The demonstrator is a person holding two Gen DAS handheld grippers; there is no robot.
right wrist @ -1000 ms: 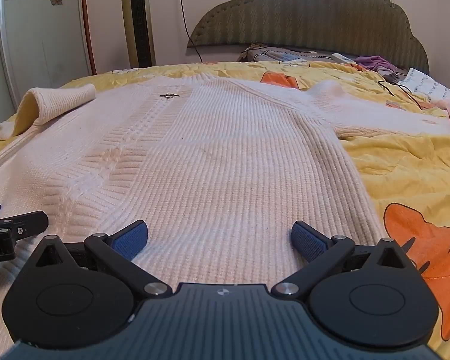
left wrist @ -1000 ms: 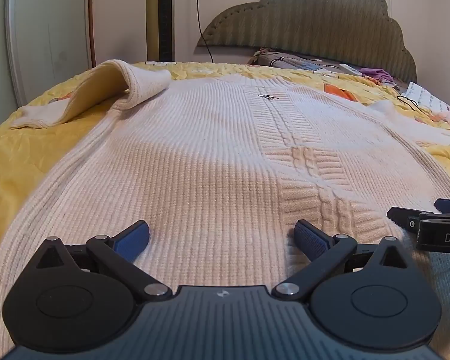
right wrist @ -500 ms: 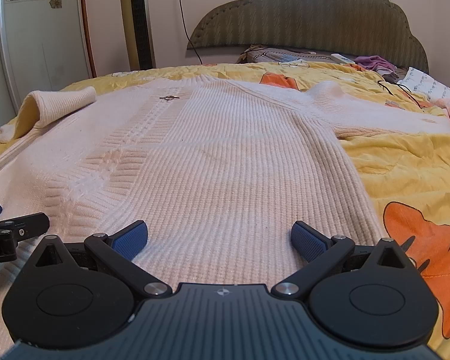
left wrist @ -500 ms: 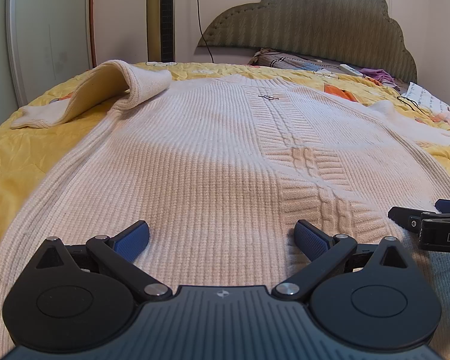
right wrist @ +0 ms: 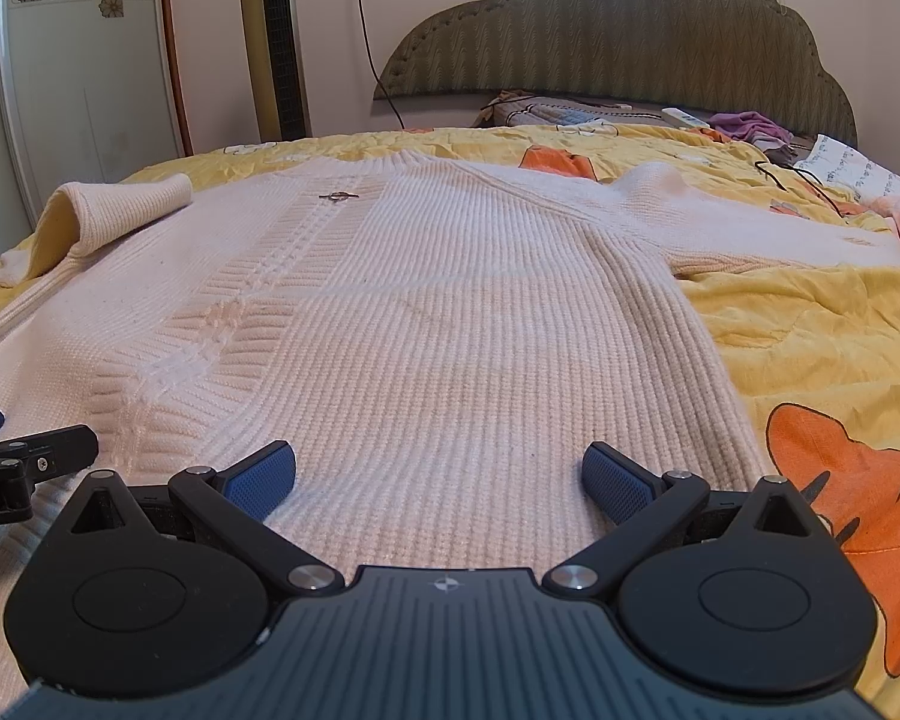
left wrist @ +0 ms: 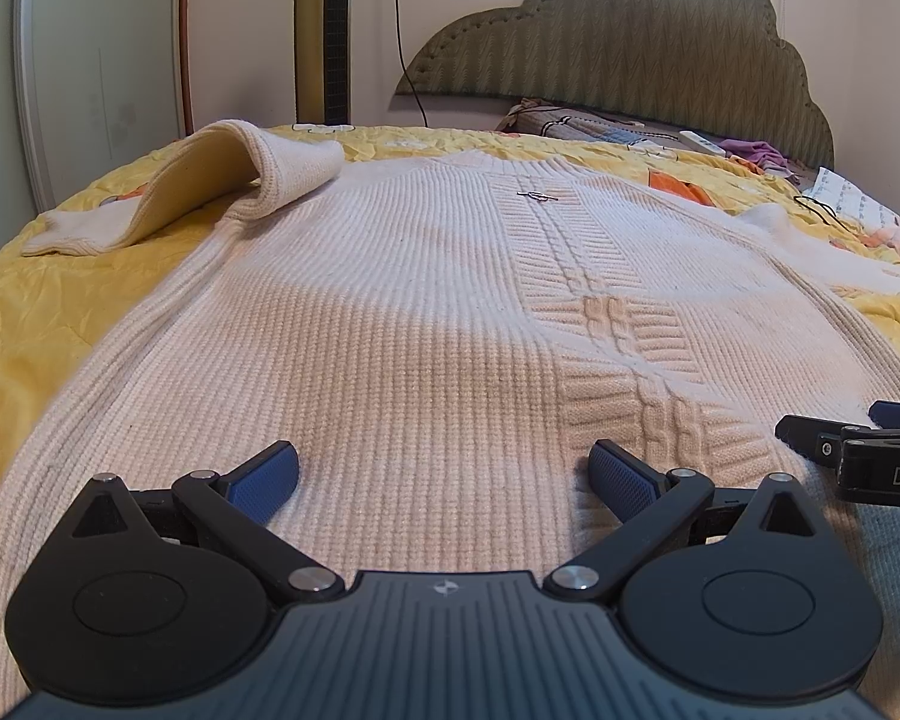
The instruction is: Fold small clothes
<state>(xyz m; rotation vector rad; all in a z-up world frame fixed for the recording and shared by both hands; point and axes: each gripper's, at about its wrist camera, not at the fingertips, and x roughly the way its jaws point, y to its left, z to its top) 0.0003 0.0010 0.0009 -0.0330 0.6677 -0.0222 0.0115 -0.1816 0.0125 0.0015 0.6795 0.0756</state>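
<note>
Your left gripper (left wrist: pixel 444 471) sits low over the hem end of the sweater (left wrist: pixel 426 324), jaws spread wide with nothing between them. The blue pads (left wrist: pixel 270 474) hover just above or on the knit; you cannot tell from here whether they touch. That placement looks like a set-up for pinching the hem on the left half, so the bottom can be lifted toward the collar.

The sweater lies face up and nearly flat on the yellow quilt (left wrist: pixel 42 312), collar toward the headboard (right wrist: pixel 618 30). Its left sleeve (left wrist: pixel 222 180) is already turned in, looping up so the cuff rests on the shoulder. A cable panel (left wrist: pixel 600 312) runs down the middle, with a small metal pin (left wrist: pixel 537 196) near the collar. The knit is cream, ribbed and thick; expect it to hold a soft, bulky fold.

Your right gripper (right wrist: pixel 438 471) is just beside the left one, also spread wide and empty, over the hem's right half. The right sleeve (right wrist: pixel 750 234) stretches out flat across the quilt, not yet folded in, so it probably wants tucking before the hem goes up.
</note>
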